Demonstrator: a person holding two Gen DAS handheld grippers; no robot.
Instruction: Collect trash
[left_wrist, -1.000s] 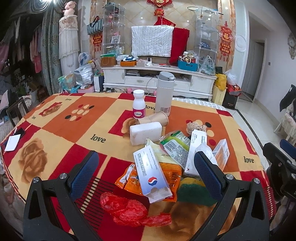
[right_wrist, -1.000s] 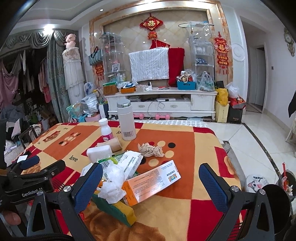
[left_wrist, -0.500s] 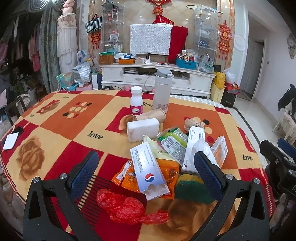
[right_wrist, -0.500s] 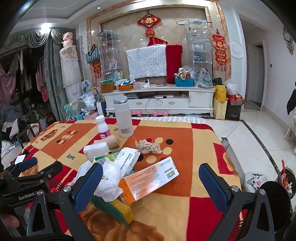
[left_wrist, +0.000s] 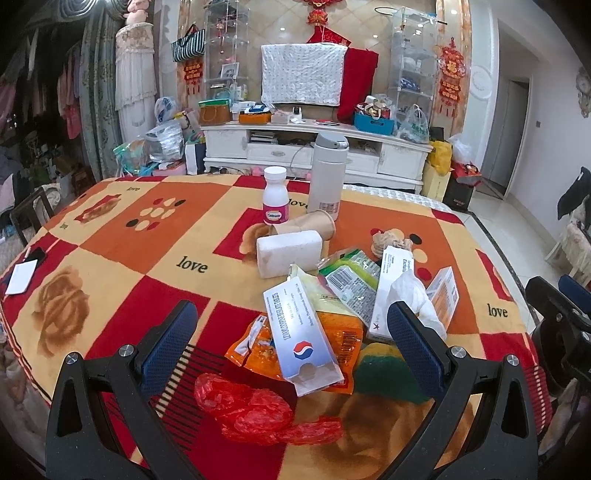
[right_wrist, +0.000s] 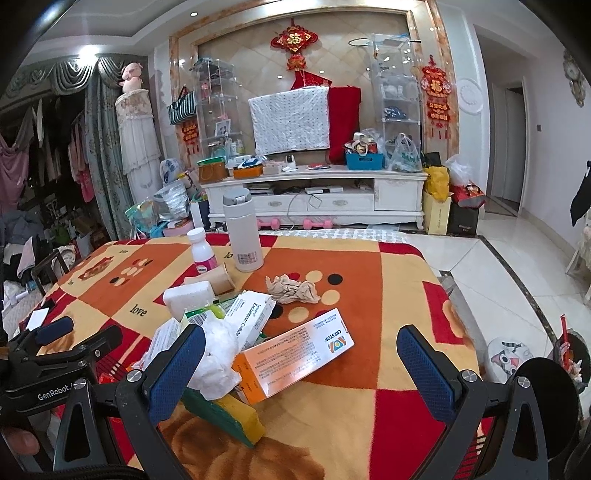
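Observation:
A heap of trash lies on the blanket-covered table (left_wrist: 147, 236): a red plastic bag (left_wrist: 255, 410), a silver-blue box (left_wrist: 301, 341) on an orange wrapper (left_wrist: 343, 338), a green packet (left_wrist: 351, 277), a white tissue (left_wrist: 415, 295), a green-yellow sponge (left_wrist: 380, 369). My left gripper (left_wrist: 291, 339) is open and empty, above the near end of the heap. My right gripper (right_wrist: 301, 363) is open and empty, with an orange-white box (right_wrist: 295, 354) between its fingers' lines; the tissue (right_wrist: 218, 354) and sponge (right_wrist: 225, 413) lie by its left finger.
A white bottle (left_wrist: 275, 201), a grey flask (left_wrist: 328, 171), a tipped paper cup (left_wrist: 306, 227), a white foam block (left_wrist: 288, 251) and crumpled brown paper (right_wrist: 291, 290) sit farther back. A dark bin (right_wrist: 570, 354) stands on the floor at the right. The table edge is near.
Both grippers have drifted slightly: the heap sits a little higher in both views. Both stay open and empty. Nothing on the table has moved.

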